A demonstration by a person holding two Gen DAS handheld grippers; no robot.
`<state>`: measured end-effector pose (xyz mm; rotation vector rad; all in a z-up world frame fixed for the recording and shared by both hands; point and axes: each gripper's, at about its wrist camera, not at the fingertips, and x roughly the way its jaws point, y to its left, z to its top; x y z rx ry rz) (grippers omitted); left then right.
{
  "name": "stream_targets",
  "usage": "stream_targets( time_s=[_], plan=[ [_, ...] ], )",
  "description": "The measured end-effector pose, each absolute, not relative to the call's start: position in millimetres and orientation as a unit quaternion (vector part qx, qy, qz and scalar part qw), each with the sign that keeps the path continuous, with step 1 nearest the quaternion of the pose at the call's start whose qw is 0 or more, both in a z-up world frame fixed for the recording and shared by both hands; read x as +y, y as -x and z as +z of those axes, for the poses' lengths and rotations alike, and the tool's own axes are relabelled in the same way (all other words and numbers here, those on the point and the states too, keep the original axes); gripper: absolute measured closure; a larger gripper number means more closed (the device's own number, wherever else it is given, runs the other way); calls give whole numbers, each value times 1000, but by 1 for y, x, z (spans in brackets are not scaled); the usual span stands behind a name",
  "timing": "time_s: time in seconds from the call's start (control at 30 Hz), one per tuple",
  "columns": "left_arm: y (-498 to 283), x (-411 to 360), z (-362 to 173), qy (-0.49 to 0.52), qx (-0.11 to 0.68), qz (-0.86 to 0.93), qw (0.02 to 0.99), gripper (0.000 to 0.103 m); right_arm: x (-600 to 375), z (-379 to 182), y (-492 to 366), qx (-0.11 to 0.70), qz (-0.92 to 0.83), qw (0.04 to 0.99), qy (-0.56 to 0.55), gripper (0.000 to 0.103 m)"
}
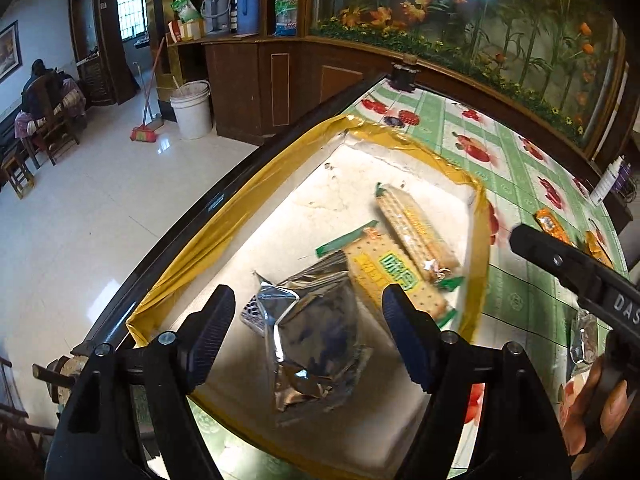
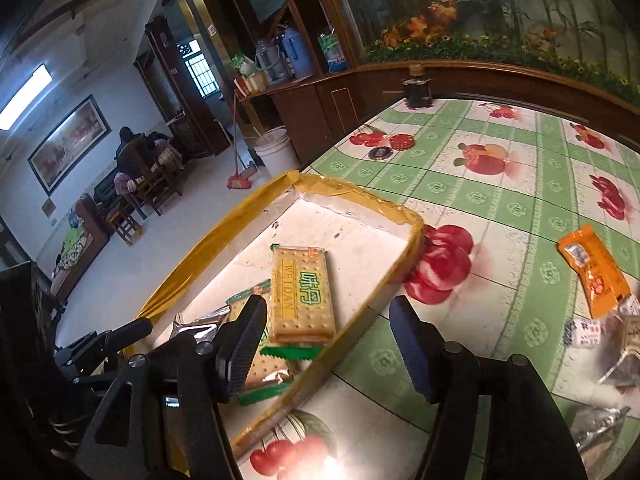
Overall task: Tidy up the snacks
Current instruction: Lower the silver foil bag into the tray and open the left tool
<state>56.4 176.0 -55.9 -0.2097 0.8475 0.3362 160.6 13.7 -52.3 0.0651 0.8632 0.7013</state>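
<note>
A white tray with a yellow taped rim (image 1: 248,204) (image 2: 360,196) sits on the table. In it lie a silver foil packet (image 1: 316,344), a flat yellow cracker pack (image 1: 394,276) (image 2: 300,292) and a second cracker pack (image 1: 416,228). My left gripper (image 1: 308,332) is open and empty, just above the silver packet. My right gripper (image 2: 328,344) is open and empty over the tray's right rim; it also shows in the left wrist view (image 1: 560,260). An orange snack packet (image 2: 596,268) and small wrapped snacks (image 2: 584,332) lie on the tablecloth to the right.
The table has a green and white fruit-print cloth (image 2: 500,216). A dark jar (image 2: 416,92) and two round lids (image 2: 392,146) stand near its far edge. A wooden cabinet (image 1: 248,88) and a white bucket (image 1: 192,108) stand beyond, on the tiled floor.
</note>
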Motion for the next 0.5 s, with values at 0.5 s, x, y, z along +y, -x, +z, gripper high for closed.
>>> stream_targets(
  time_s=[0.5],
  plan=[
    [-56, 107, -41, 52, 401, 116, 907, 27, -115, -57, -126, 409, 254, 872, -89, 35]
  ],
)
